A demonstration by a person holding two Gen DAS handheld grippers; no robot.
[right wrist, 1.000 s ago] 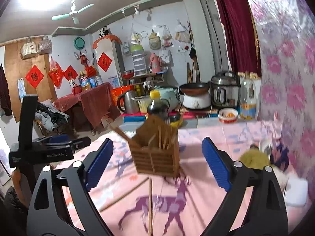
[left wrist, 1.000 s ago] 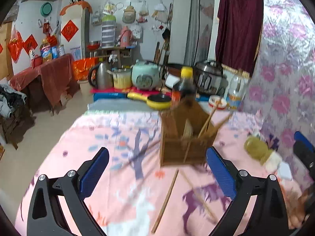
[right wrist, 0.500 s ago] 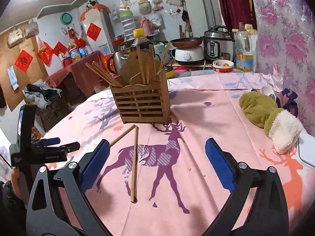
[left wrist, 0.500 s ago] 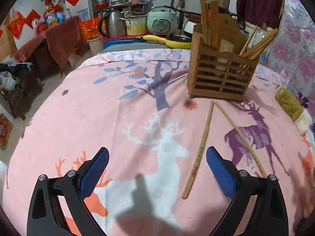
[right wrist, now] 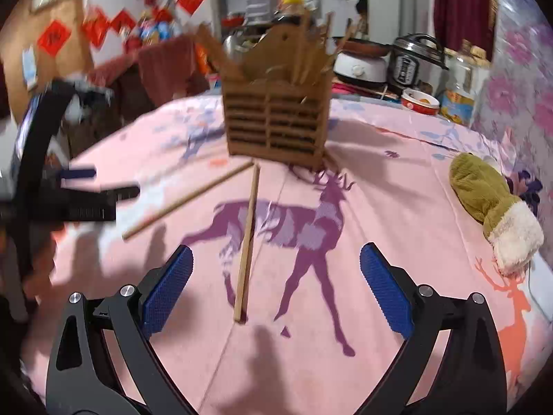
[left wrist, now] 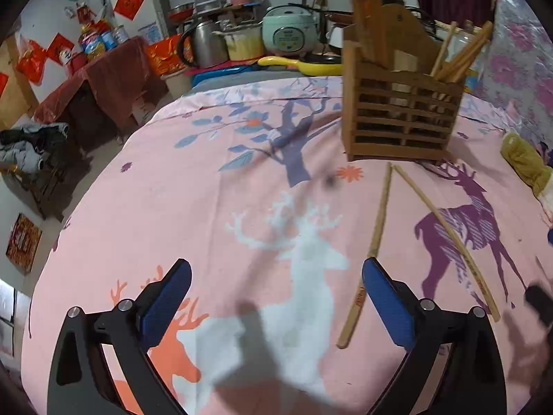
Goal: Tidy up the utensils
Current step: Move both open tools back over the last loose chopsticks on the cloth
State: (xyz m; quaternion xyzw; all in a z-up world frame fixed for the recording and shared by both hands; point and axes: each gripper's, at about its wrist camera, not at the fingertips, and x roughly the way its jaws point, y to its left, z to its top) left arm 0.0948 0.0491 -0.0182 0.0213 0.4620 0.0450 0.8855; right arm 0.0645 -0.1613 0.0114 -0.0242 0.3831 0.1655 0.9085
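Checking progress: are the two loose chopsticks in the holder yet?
Out: both chopsticks lie flat on the tablecloth before the wooden holder.

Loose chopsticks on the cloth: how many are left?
2. One chopstick lies straight ahead of the right tool; the other chopstick lies angled to its left. Both far tips nearly meet at the wooden holder.
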